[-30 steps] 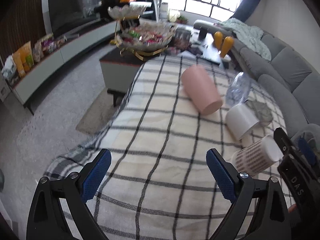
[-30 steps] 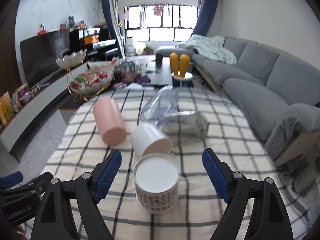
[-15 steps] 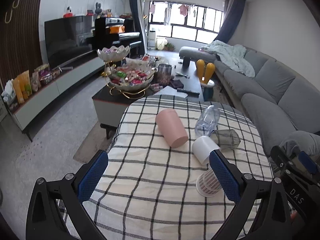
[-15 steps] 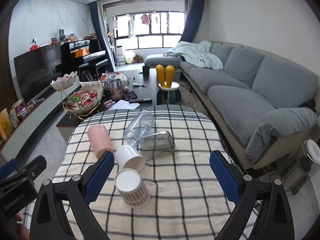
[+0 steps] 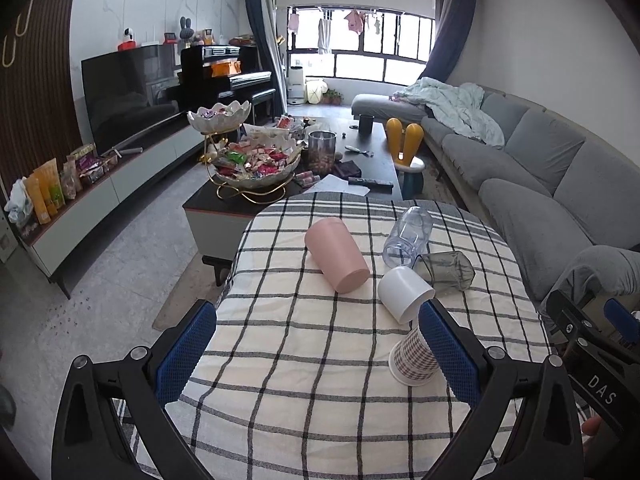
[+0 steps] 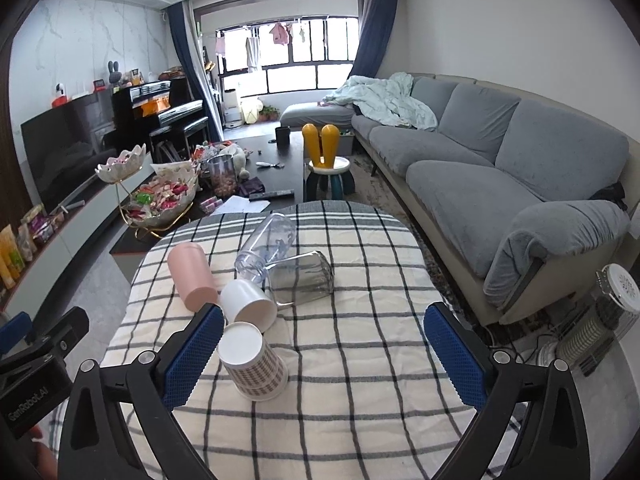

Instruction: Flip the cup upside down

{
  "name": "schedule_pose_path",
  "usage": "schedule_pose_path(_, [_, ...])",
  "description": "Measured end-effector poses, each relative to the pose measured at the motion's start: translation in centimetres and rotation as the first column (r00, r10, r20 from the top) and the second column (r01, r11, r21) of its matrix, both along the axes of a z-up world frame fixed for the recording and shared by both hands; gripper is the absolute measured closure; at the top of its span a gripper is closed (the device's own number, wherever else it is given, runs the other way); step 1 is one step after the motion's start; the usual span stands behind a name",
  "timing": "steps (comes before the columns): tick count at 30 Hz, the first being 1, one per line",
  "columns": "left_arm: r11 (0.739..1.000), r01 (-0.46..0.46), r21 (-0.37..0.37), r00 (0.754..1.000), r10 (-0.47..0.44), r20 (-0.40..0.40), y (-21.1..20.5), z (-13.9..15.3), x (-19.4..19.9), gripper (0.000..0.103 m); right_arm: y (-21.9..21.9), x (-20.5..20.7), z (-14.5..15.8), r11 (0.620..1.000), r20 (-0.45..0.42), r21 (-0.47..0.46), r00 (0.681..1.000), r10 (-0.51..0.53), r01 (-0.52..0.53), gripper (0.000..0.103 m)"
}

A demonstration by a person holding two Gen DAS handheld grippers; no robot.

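Checked cup: the paper cup (image 6: 253, 362) stands mouth-down on the plaid tablecloth (image 6: 360, 380), white base up, near the front edge.
Left gripper: the left gripper (image 5: 320, 356) is spread wide, nothing between the blue pads, held above the cloth. Its right pad overlaps the cup in the left wrist view, can't tell if they touch.
Right gripper: the right gripper (image 6: 320, 356) is wide open too and holds nothing; the cup sits just beside its left finger.
White cup: the white cup (image 6: 249, 304) lies on its side, right behind the checked one.
Pink cup: the pink cup (image 5: 336, 254) is tipped over, left of the white one.
Clear stuff: a clear bottle (image 6: 266, 246) and a grey glass (image 6: 302, 278) also lie on their sides, touching each other.
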State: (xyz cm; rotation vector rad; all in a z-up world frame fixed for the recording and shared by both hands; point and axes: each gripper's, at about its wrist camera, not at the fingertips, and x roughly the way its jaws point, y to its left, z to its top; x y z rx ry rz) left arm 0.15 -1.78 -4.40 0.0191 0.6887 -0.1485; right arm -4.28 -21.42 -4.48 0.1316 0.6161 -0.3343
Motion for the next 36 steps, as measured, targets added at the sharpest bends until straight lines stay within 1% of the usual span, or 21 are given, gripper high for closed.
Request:
schedule_pose_path(6, [1.000, 0.004, 0.007, 1.000, -0.004, 0.029, -0.1, 0.5, -0.5, 0.000, 0.7, -0.6, 0.5, 1.000, 0.030, -0.018, 0.999, 0.011, -0.010, 0.002])
schedule_pose_path(20, [1.000, 0.008, -0.001, 1.000, -0.008, 0.022, 0.1, 0.5, -0.6, 0.000, 1.0, -1.0, 1.0, 0.999, 0.050, -0.030, 0.999, 0.014, -0.013, 0.002])
schedule_pose_path(36, [1.000, 0.007, -0.005, 1.000, -0.007, 0.014, 0.3, 0.7, -0.8, 0.000, 1.1, -1.3, 1.3, 1.000, 0.052, -0.025, 0.999, 0.018, -0.016, 0.002])
